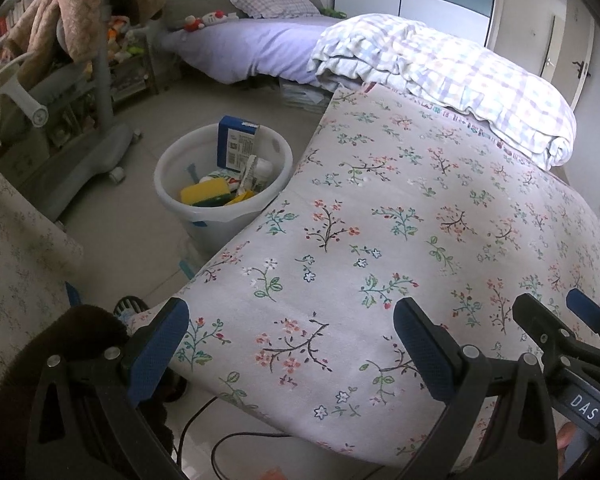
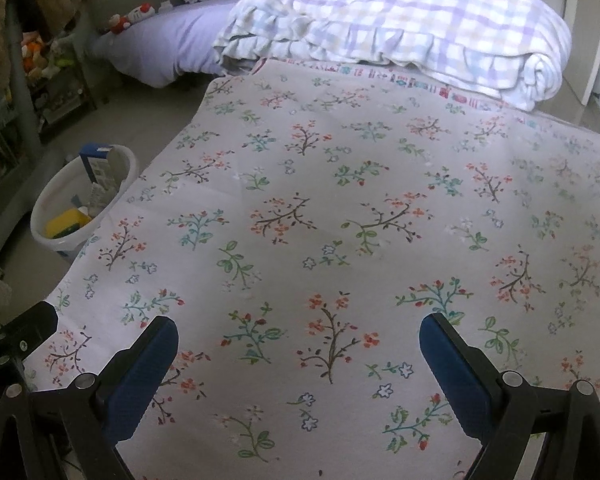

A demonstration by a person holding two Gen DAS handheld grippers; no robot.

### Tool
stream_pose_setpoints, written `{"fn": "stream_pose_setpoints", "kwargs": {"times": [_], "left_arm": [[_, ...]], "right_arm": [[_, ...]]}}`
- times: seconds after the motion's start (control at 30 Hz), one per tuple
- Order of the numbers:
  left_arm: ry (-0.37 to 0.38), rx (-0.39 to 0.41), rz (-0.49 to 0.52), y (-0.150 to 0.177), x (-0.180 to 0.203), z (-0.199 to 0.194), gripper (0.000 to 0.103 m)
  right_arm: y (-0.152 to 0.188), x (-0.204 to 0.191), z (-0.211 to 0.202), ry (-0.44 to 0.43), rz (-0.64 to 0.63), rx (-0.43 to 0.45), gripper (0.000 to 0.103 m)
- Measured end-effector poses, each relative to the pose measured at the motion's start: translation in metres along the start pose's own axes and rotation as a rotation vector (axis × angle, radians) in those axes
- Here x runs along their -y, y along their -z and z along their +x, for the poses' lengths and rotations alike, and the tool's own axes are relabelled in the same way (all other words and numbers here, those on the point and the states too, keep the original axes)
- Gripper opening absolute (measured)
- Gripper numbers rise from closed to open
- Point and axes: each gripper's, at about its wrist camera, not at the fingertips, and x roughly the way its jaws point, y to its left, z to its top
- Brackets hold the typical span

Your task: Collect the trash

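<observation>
DAS: white letters on a small label (image 1: 584, 407) at 4 o'clock in the left wrist view, fixed to the right gripper (image 1: 580, 322).
Box print: blue box (image 1: 235, 142) in the bin (image 1: 188, 204) at 10 o'clock; too small to read.

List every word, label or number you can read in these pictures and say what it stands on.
"DAS": white label on the right gripper, seen in the left wrist view.
Blue box in the white bucket: printed label and barcode, too small to read.
Partial white letters on black at the right wrist view's left edge: unreadable.
</observation>
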Motion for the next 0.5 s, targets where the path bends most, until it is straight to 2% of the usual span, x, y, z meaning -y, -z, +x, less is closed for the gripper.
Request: {"fn": "stream_pose_setpoints", "kwargs": {"times": [0.5], "left_arm": [[-0.001,0.004,-0.003,-0.0011,0.0001,-0.0028,0.103]], "right_arm": [[0.0003,-0.0019,0.0003,-0.003,0.002,0.0,0.1]]}}
